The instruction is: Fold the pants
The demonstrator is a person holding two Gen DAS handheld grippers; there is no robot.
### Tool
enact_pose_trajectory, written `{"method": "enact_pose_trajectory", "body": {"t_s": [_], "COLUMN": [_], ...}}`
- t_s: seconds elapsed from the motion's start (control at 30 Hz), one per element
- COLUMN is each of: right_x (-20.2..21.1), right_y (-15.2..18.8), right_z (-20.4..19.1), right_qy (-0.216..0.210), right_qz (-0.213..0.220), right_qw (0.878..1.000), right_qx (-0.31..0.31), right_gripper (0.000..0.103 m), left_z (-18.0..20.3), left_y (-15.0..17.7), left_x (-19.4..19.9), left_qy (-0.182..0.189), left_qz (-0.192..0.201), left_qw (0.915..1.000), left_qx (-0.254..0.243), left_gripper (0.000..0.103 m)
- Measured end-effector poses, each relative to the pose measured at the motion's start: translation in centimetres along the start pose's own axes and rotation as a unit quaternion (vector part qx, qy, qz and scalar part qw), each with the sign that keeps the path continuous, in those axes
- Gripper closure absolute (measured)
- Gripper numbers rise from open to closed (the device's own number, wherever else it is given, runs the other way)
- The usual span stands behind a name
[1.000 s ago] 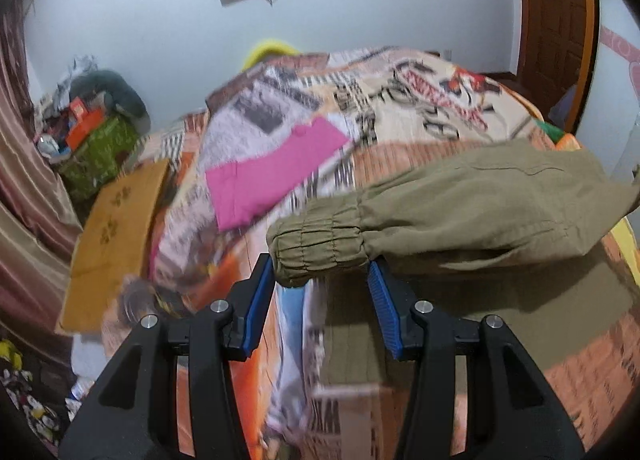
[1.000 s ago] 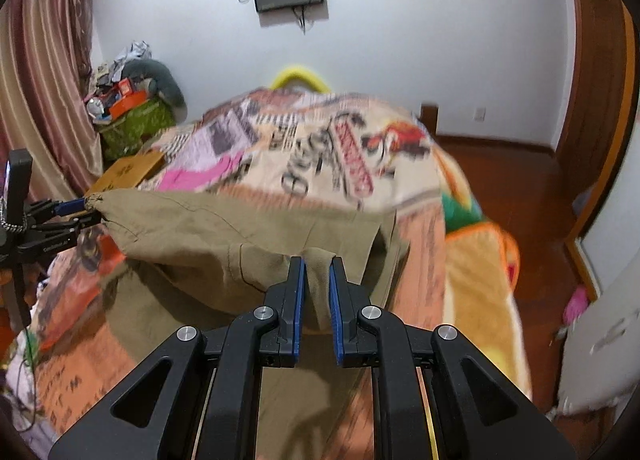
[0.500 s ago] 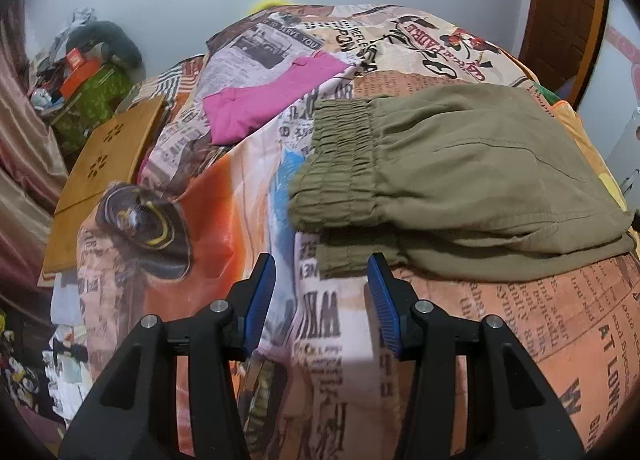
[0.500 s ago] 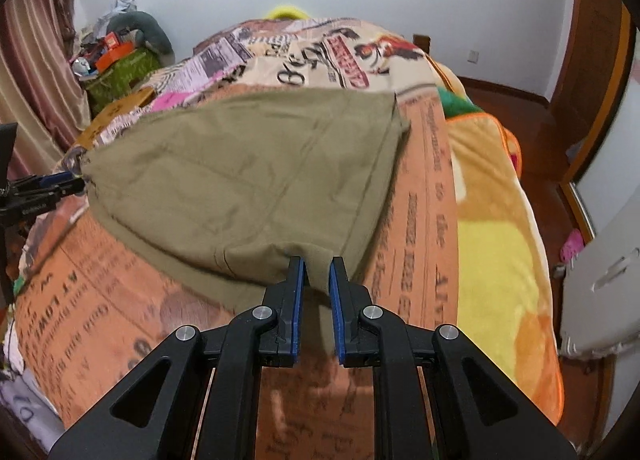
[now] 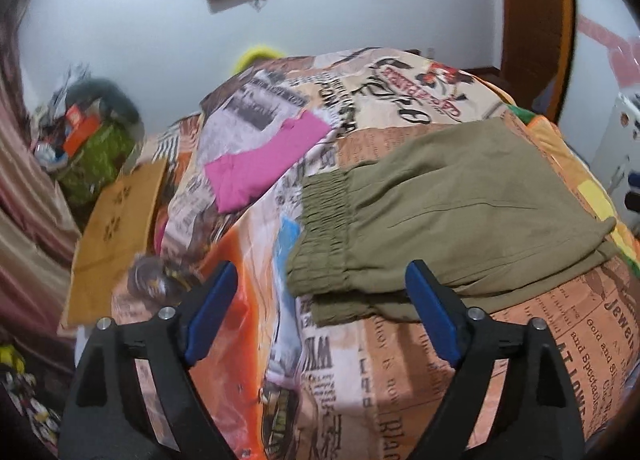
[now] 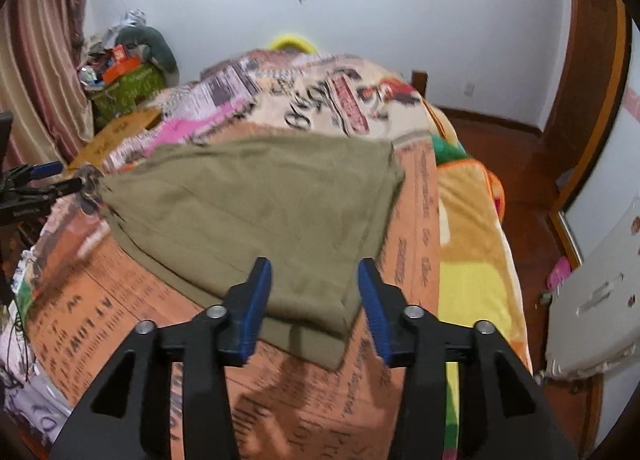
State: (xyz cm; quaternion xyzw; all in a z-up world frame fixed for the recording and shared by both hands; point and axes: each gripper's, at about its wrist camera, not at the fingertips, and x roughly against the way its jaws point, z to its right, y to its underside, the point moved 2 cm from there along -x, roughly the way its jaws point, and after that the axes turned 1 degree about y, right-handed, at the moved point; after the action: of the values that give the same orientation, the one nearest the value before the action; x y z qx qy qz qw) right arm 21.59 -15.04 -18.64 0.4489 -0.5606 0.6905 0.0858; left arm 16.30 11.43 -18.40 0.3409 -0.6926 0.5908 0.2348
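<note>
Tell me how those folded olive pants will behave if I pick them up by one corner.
The olive pants look like soft cloth, so they would probably sag and the fold fall open. The gathered elastic waistband seems thicker, likely an easier grip. They probably won't slide on the printed bedspread.

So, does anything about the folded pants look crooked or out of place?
Slightly. The pants lie folded on the blanket, but the layers do not line up: the lower layer sticks out under the gathered waistband and at the near corner. Nothing looks damaged.

- Open bedspread (image 5: 440, 388) near the folded pants (image 5: 460, 220), free for passing.
- Far left: pink cloth (image 5: 260, 168) lying flat, low obstacle.
- Left bed edge crowded by wooden board (image 5: 120, 236) and clutter pile (image 5: 92, 140).
</note>
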Motion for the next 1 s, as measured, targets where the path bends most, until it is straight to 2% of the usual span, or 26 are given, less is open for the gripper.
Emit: {"method": "enact_pose_trajectory", "body": {"t_s": [0.1, 0.3, 0.47, 0.6, 0.73, 1.0], "right_x": [-0.2, -2.4, -4.2, -5.4, -6.3, -7.9], "right_y": [-0.6, -0.6, -0.1, 0.0, -0.2, -0.8], "right_z": [-1.3, -3.8, -5.5, -6.5, -7.5, -9.7], "right_qy": [-0.006, -0.021, -0.035, -0.049, -0.062, -0.095], "right_qz": [0.009, -0.016, -0.043, -0.056, -0.063, -0.073], "right_qw": [1.0, 0.998, 0.996, 0.994, 0.992, 0.987], "right_qx": [0.015, 0.05, 0.066, 0.077, 0.088, 0.109], "right_gripper": [0.034, 0.032, 0.032, 0.032, 0.032, 0.032], "left_z": [1.7, 5.3, 7.8, 8.9, 9.0, 7.2], "left_y": [-0.1, 0.7, 1.4, 1.7, 1.1, -1.5], "left_x": [-0.7, -2.4, -3.4, -4.7, -5.4, -4.9], "left_qy": [0.009, 0.024, 0.018, 0.021, 0.032, 0.061], "left_qz": [-0.005, -0.019, -0.023, -0.038, -0.04, -0.032], "left_qw": [0.9991, 0.9911, 0.979, 0.9724, 0.9729, 0.9833], "left_qx": [-0.042, -0.13, -0.202, -0.229, -0.225, -0.168], "left_gripper": [0.016, 0.016, 0.016, 0.016, 0.016, 0.016]}}
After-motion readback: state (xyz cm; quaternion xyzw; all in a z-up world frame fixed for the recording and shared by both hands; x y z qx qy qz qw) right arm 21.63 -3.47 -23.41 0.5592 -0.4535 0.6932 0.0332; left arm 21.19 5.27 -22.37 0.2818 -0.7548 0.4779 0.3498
